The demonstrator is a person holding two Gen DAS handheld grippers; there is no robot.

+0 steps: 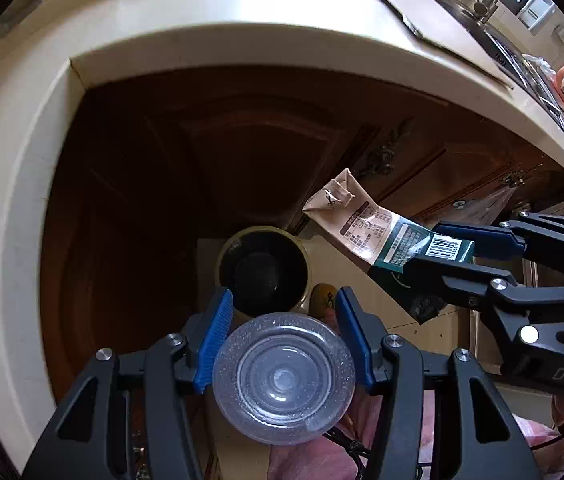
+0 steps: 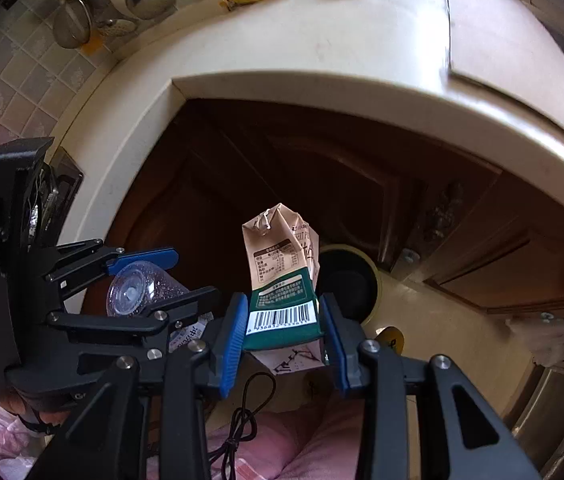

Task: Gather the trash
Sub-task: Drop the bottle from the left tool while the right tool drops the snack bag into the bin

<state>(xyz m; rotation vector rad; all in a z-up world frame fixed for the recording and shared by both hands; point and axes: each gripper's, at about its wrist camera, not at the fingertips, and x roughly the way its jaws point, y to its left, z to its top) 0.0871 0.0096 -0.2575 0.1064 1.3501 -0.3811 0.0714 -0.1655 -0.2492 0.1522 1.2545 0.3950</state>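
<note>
The left gripper [image 1: 283, 312] clamps the clear plastic cup [image 1: 283, 378] and the right gripper [image 2: 283, 330] clamps the carton [image 2: 282, 276] — both above the bin [image 1: 264, 270], the cup nearer its mouth.

Left gripper [image 1: 283, 312] at lower centre of its view, blue pads clamped on something. Right gripper [image 2: 283, 322] likewise at lower centre, gripping.
</note>
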